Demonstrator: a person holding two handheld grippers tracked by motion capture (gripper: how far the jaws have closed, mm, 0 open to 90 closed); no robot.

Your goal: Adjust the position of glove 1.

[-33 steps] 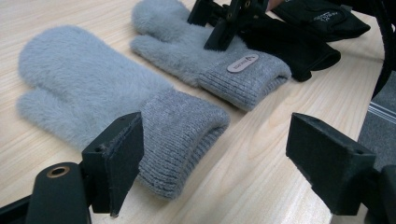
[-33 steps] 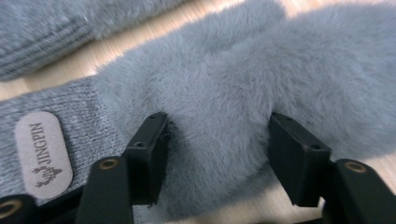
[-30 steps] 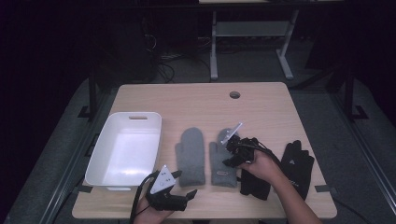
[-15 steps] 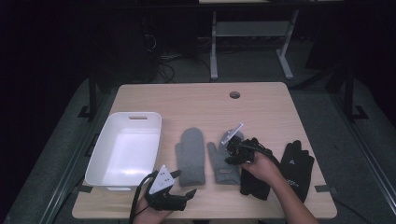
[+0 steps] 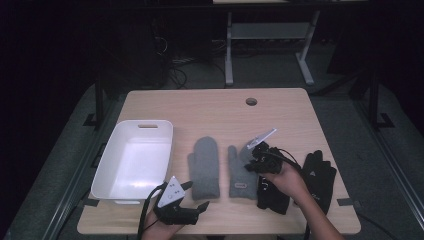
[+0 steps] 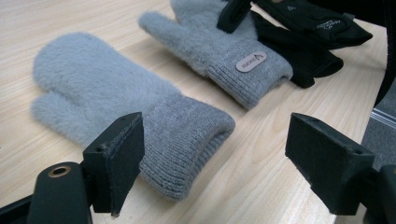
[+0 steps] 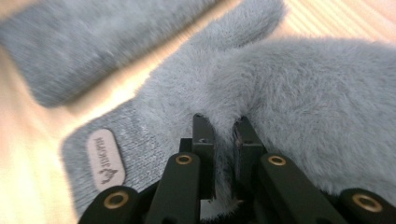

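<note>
Two grey fuzzy mittens lie side by side on the wooden table. My right gripper (image 5: 256, 161) (image 7: 223, 131) is shut on the right mitten (image 5: 239, 176) (image 7: 303, 116); its jaws have just been closing, and fluffy fabric near the thumb is pinched between them. A label patch (image 7: 106, 158) marks this mitten's knit cuff. My left gripper (image 5: 196, 195) (image 6: 219, 140) stands open near the table's front edge, its jaws pointing at the cuff of the left mitten (image 5: 205, 167) (image 6: 116, 98) without touching it.
A white plastic bin (image 5: 147, 123) stands at the table's left. Two black gloves (image 5: 320, 175) (image 5: 272, 197) lie at the right, one partly under the right hand. A cable hole (image 5: 251, 101) sits near the far edge.
The right gripper's jaws have closed on the right mitten, and the hand has risen slightly with the fabric in them. The left gripper has stayed put.
</note>
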